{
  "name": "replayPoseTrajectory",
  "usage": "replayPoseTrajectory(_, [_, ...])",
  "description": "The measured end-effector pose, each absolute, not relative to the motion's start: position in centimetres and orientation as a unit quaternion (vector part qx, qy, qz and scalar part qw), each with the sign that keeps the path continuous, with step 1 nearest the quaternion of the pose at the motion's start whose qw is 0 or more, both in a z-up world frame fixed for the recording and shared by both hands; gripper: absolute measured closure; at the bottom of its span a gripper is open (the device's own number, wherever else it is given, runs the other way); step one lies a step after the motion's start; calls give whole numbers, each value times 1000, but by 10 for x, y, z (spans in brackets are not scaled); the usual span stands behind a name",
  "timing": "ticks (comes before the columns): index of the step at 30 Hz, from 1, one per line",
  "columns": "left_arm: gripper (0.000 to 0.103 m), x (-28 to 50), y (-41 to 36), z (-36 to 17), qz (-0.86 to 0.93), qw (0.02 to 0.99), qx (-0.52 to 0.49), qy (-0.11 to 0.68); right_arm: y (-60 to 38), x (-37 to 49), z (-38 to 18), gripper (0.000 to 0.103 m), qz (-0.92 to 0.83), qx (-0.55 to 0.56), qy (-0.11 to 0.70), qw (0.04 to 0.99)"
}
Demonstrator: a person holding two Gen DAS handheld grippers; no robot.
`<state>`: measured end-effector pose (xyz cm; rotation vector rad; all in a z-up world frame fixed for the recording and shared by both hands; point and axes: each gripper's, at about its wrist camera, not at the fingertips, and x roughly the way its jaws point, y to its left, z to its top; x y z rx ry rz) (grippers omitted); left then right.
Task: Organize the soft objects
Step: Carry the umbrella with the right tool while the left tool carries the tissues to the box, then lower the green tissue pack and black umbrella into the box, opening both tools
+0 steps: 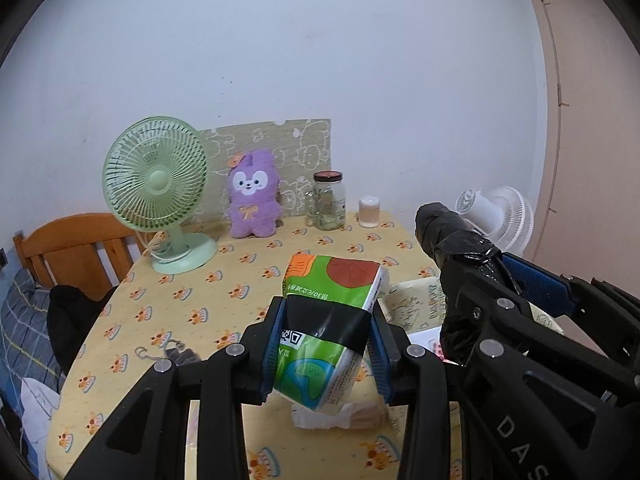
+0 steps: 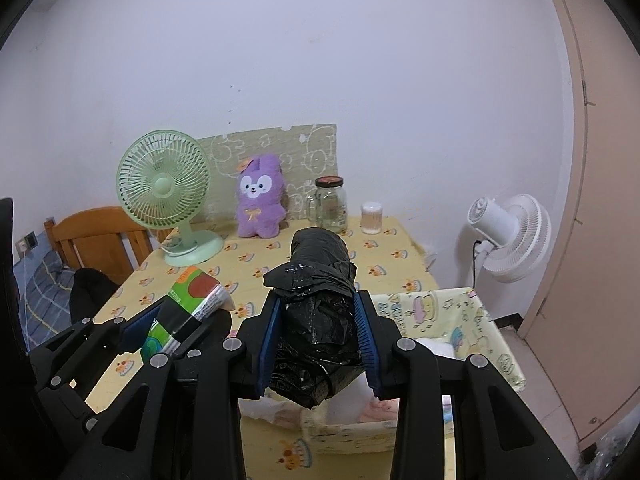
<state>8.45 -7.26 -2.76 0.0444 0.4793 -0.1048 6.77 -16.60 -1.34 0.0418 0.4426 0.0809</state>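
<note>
left claw grasps tissue pack; right claw grasps black bag roll; only right view shows fabric bin.

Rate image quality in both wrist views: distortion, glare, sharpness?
Left wrist: strong fisheye bowing, dark corner vignetting, tissue pack sharp, flat light. Right wrist: same bowing; small glare spots on the black bag roll; table items reasonably sharp.

Soft, even indoor light is filling both wrist views, leaving the pale wall dim and faintly violet. Small highlights are glinting on the crinkled black plastic bag roll. Fisheye distortion is bowing the pink door frame, dark vignetting is closing the corners, and fine detail is staying slightly soft.
</note>
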Motion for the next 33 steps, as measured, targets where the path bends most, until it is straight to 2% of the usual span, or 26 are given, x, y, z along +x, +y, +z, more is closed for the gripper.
replayPoseTrajectory(21, [64, 102, -129, -36, -110, 965, 29, 235, -223, 74, -21, 64, -8, 21, 217, 976])
replayPoseTrajectory(33, [63, 117, -162, -52, -130, 956, 44, 260, -250, 85, -38, 64, -27, 27, 233, 972])
